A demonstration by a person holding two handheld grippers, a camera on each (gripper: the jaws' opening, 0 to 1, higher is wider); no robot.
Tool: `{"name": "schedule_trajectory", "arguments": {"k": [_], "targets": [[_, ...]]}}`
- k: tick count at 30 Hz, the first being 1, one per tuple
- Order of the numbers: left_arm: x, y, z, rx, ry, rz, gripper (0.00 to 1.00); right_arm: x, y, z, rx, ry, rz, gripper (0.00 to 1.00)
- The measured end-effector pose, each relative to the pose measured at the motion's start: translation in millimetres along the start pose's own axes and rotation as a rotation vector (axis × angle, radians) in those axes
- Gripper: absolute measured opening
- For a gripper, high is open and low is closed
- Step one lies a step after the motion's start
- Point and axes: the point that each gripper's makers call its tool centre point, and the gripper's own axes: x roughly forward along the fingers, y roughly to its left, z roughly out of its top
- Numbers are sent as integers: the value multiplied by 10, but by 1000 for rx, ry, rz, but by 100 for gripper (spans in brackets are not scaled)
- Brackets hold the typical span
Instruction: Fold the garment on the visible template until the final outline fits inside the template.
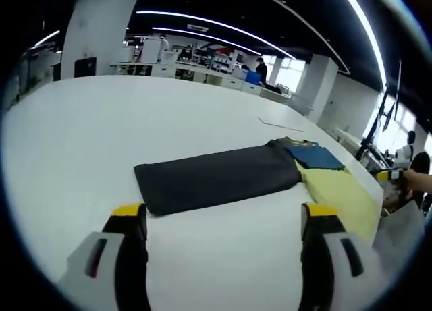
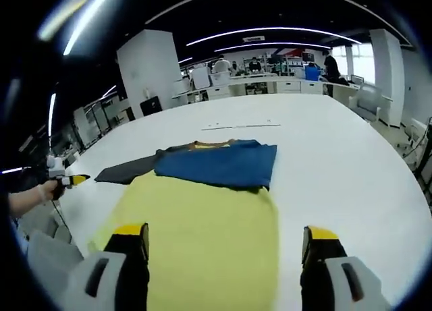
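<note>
In the left gripper view, the left claw [image 1: 224, 223] hovers above the white tabletop [image 1: 135, 122] with its two yellow-tipped jaws well apart and nothing between them. Just beyond the jaws lies a dark grey garment [image 1: 216, 177], folded into a long flat strip on the tabletop. Its far end touches a blue garment [image 1: 315, 157], and a pale yellow sheet [image 1: 344, 196] lies beside them, running toward the tabletop's right edge. At the far right a hand [image 1: 413, 181] holds the other gripper near that edge. Desks and a standing person show far off in the room.

In the right gripper view, the right claw [image 2: 224, 243] hangs over the yellow sheet [image 2: 209, 237], jaws wide apart and gripping nothing. The folded blue garment [image 2: 219, 164] rests across the sheet's far edge, overlapping it. The grey garment [image 2: 131, 168] extends out from under the blue one to the left, flat on the tabletop [image 2: 337, 149]. At the left edge a hand [image 2: 30, 198] holds the left gripper beside the tabletop.
</note>
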Motion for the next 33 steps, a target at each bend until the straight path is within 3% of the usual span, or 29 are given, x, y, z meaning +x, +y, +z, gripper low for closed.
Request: {"name": "schedule_trajectory", "arguments": {"k": [9,15,22,25,28,33], "targets": [[143,175,-66,-37,7,43,88,-135,-76,-67,10,11,-36,94],[134,306,-102,-70,10,124,81,-173,-137,-99,11,17,-64,93],[138,348,-100,-76,-4,141,62,-169,-161,-77,15,8,-74,91],[151,388,-105,-69,-1,151,49,-160,-161,-67,15,5,-76,91],[177,401,-92,-66,-8,156,44,-148,-150,-61,14,6,-73,91],[186,561,-94,-130,-11,194,17,-146,-156,-37,14,3,-74,90]]}}
